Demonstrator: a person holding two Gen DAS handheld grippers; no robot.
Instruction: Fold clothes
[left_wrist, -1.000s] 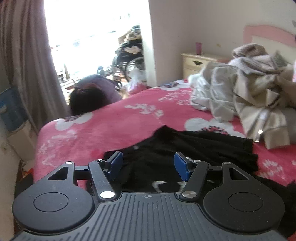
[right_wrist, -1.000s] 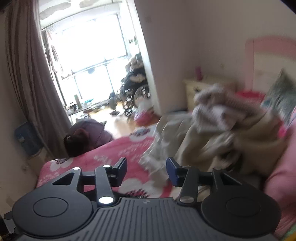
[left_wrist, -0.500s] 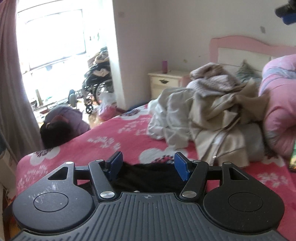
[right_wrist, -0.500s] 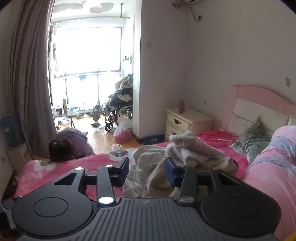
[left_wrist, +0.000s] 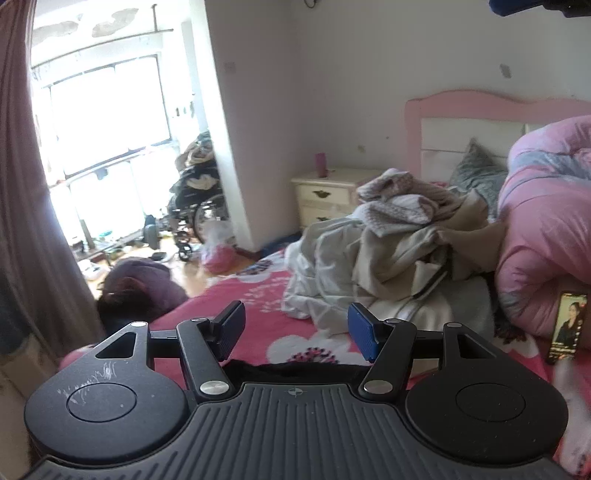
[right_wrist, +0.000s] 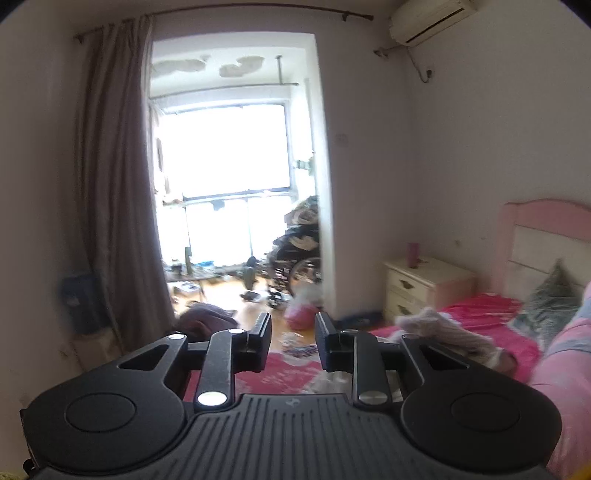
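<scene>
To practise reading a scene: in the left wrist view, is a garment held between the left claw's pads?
No: the left claw stands open with nothing between its pads, and the black garment lies below it.

Daylight only, from the big glazed balcony window ahead and left of both tools; panes blown out to white, glare washing the wooden floor below. Brown curtain left of it backlit, dull. White walls evenly lit, faint pink cast. Heap of pale crumpled clothes ahead-right of the left tool: soft shadows, fairly sharp. Right wrist view smeared with motion blur throughout, dark vignette in its corners. Fisheye bends edges in both views.
</scene>
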